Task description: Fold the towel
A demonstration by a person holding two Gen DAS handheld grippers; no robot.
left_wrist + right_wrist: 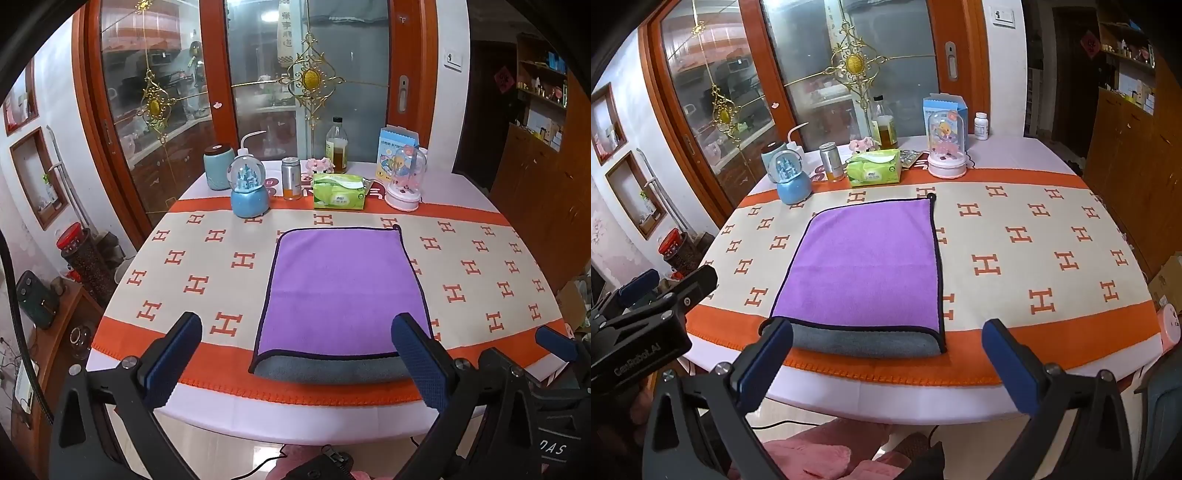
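A purple towel [341, 288] with a dark hem lies flat on the table, folded over so its grey underside shows along the near edge. It also shows in the right wrist view [864, 266]. My left gripper [295, 362] is open and empty, held just off the near edge of the table in front of the towel. My right gripper [886, 365] is open and empty, also in front of the near edge, a little to the towel's right. The right gripper's finger [556, 343] shows at the right of the left wrist view.
An orange and beige table runner [207, 258] covers the round table. Along the back stand a blue snow globe [249, 188], a metal can [291, 177], a green tissue pack [340, 192], an oil bottle [337, 146], a pink dome toy [404, 181] and a blue box [397, 147].
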